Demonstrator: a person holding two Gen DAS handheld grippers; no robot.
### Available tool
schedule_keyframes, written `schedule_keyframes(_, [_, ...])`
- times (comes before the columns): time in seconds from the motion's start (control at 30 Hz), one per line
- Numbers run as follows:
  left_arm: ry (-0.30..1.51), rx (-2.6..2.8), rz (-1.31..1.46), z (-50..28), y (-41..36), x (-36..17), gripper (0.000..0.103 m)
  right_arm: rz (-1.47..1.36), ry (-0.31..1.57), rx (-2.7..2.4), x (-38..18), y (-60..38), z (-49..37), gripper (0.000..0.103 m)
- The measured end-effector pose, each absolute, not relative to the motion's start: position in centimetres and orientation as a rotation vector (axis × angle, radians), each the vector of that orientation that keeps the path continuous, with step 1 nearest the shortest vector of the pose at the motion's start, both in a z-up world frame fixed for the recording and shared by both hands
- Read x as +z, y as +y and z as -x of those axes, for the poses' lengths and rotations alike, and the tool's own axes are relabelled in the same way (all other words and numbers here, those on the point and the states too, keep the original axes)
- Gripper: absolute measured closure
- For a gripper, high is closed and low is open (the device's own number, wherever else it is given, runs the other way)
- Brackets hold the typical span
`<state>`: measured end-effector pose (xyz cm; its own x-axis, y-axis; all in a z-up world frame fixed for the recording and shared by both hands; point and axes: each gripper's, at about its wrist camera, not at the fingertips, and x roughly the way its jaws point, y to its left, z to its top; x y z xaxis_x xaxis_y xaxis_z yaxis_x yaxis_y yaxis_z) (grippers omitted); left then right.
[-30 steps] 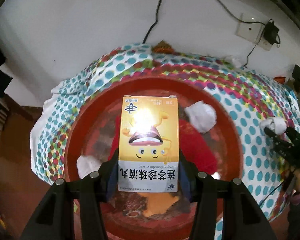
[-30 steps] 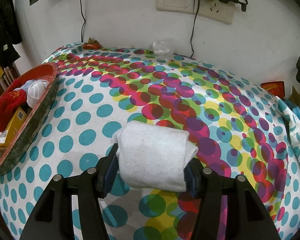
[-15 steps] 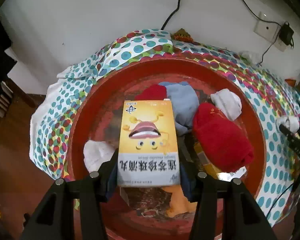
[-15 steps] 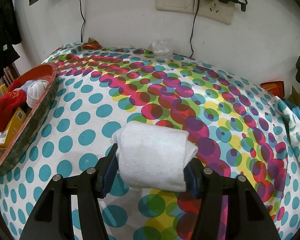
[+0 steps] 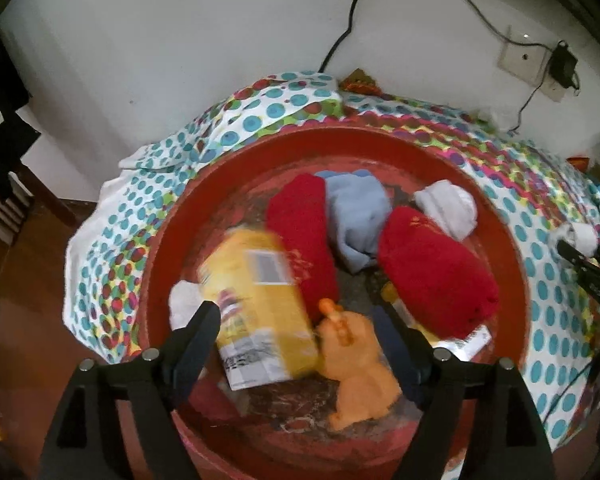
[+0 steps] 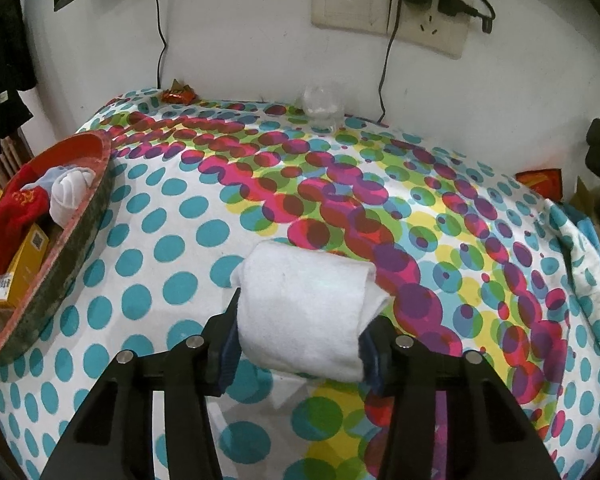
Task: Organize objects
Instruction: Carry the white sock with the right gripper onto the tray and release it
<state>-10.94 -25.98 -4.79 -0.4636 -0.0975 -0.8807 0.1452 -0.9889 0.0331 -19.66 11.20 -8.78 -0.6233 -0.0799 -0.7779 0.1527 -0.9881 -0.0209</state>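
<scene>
Working over the counter (image 6: 172, 248), draped in a dotted cloth and pushed up against a wall. Filling the red basin (image 5: 380, 140) sitting at the counter's left edge, already crowded with two red rolls (image 5: 432, 272), a pale blue cloth (image 5: 356, 216), a white bundle (image 5: 448, 204) and an orange toy (image 5: 360, 364).

Hovering the left tongs (image 5: 296, 312) above the basin's near side, spread wide and gripping nothing. Seeing the yellow box (image 5: 256, 304) between the fingers, tilted and motion-blurred, free of both pads; judging it to be dropping or settling against the nearer red roll and the toy, though not telling from the blur whether it is resting yet.

Clamping the right tongs (image 6: 306, 320) firmly on a white rolled towel (image 6: 304, 304), lifted off the cloth near the counter's front edge, well apart from the basin.

Judging the step in hand as depositing the box, with the towel queued for the same basin. Calling next for lifting the left tongs clear of the rim, then swinging the right tongs leftward over the basin wall, aiming for a gap among the rolls and spreading the fingers only once above it. Watching for the two pairs of tongs meeting over the basin.
</scene>
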Motion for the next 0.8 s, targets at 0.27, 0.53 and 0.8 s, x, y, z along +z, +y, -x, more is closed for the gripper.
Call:
schedule_keyframes(0.27, [0.132,-2.591,-1.48,9.1,-26.6,-3.4,0.022,-1.141,0.165,-2.663,-3.6,6.8,18.1,0.057])
schedule_keyframes(0.53, [0.089,-2.57,-1.377,5.9,-27.4,-1.9,0.022,-1.035,0.175,-2.47,0.3,-1.0,17.0,0.057])
schedule_keyframes(0.8, [0.177,-2.523,-1.368,3.3,-30.0,-1.9,0.022,-0.995,0.229,-2.334,1.9,-7.1,16.4,0.056])
